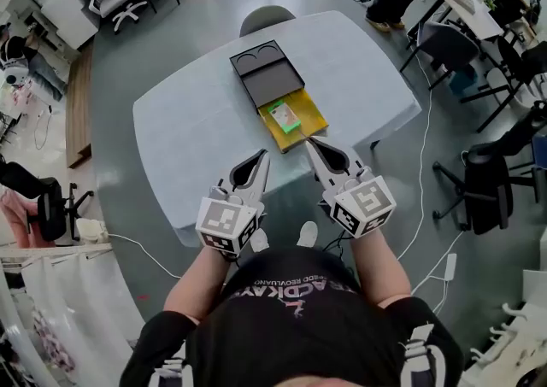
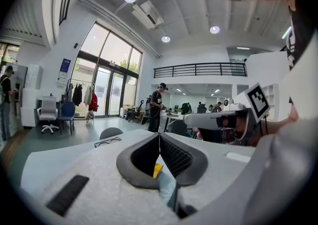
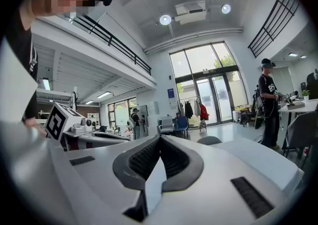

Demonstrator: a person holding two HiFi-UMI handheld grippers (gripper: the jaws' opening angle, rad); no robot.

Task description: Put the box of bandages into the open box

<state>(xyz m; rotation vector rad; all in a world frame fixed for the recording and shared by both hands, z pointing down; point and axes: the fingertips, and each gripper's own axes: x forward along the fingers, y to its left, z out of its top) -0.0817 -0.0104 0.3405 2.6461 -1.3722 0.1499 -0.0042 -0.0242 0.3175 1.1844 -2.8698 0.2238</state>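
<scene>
Two grippers to report; saw both low in the head view. Found the left gripper (image 1: 261,155) left of centre, jaws pressed together with nothing between them, tip over the near part of the table (image 1: 188,120). Found the right gripper (image 1: 309,143) just right of it, likewise closed and empty. Saw the open box (image 1: 272,79), black, at mid-frame, with its yellow tray (image 1: 312,114) drawn out toward the bottom of the frame. Placed the right gripper's tip close by that tray's lower edge; could not tell whether touching. Spotted the bandage box (image 1: 280,114), green and white, lying inside the tray, apart from both grippers. Noted a grey chair (image 1: 267,16) beyond the table's far edge.

In the left gripper view, saw the dark pads meeting at their tips in mid-frame, gripping nothing. Caught a sliver of yellow through the gap below the tips. Saw the right gripper reaching in from the right, under its marker cube (image 2: 257,99).

In the right gripper view, saw the pads shut tip to tip at centre, nothing pinched. Made out the left gripper's cube (image 3: 56,121) at the left edge and a bystander (image 3: 268,101) standing at the right.
</scene>
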